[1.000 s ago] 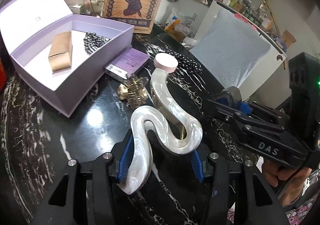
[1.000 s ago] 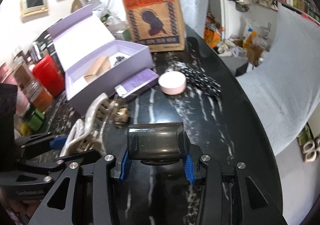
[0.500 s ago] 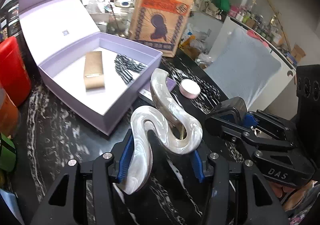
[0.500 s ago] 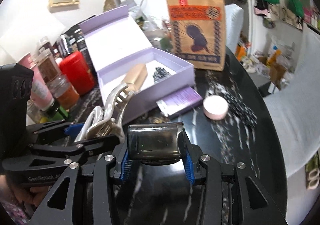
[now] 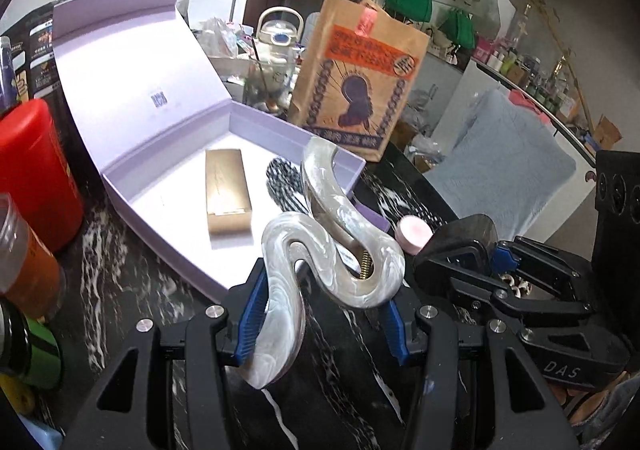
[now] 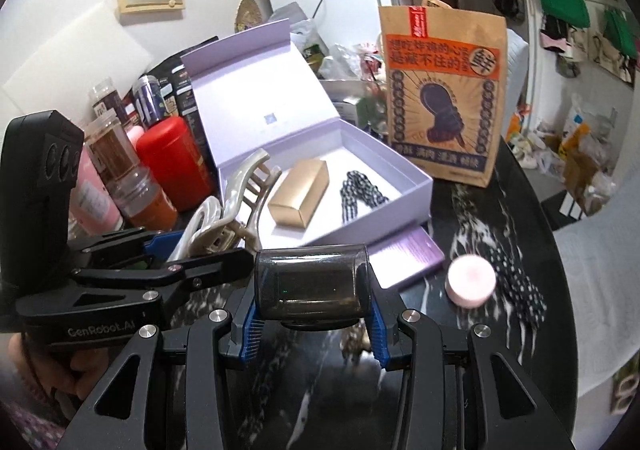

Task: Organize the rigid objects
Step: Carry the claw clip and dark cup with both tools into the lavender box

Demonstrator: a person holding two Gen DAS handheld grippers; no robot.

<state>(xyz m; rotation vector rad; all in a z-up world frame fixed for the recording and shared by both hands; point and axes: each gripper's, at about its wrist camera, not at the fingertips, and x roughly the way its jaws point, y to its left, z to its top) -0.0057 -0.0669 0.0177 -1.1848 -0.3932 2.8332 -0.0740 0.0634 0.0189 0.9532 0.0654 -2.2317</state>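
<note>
Black marble with white veining makes up the desk (image 6: 520, 217), crowded at the back with a brown paper bag (image 6: 444, 97), a red canister (image 6: 172, 165) and an open lilac box (image 6: 404, 177) holding a gold case (image 6: 300, 193) and a black-and-white beaded strand (image 6: 360, 193).

A pearly white hair claw (image 5: 320, 250) sits between the fingers of the left tongs (image 5: 320, 314), raised over the near wall of the box. Its wavy body runs forward and up from the blue pads (image 5: 252, 314), long axis pointing away from the camera toward the box interior; the right wrist view shows its teeth (image 6: 260, 177) facing toward the gold case. The left tongs are closed on the claw's base, pads pressing both sides.

The right tongs (image 6: 312, 314) pinch a smoky translucent case (image 6: 312, 282) lying crosswise between the blue pads, its long axis running left to right, held just beside the left tongs and short of the box.

A pink round tin (image 6: 472, 286) and a purple booklet (image 6: 408, 254) rest on the desk near the box's front corner.
</note>
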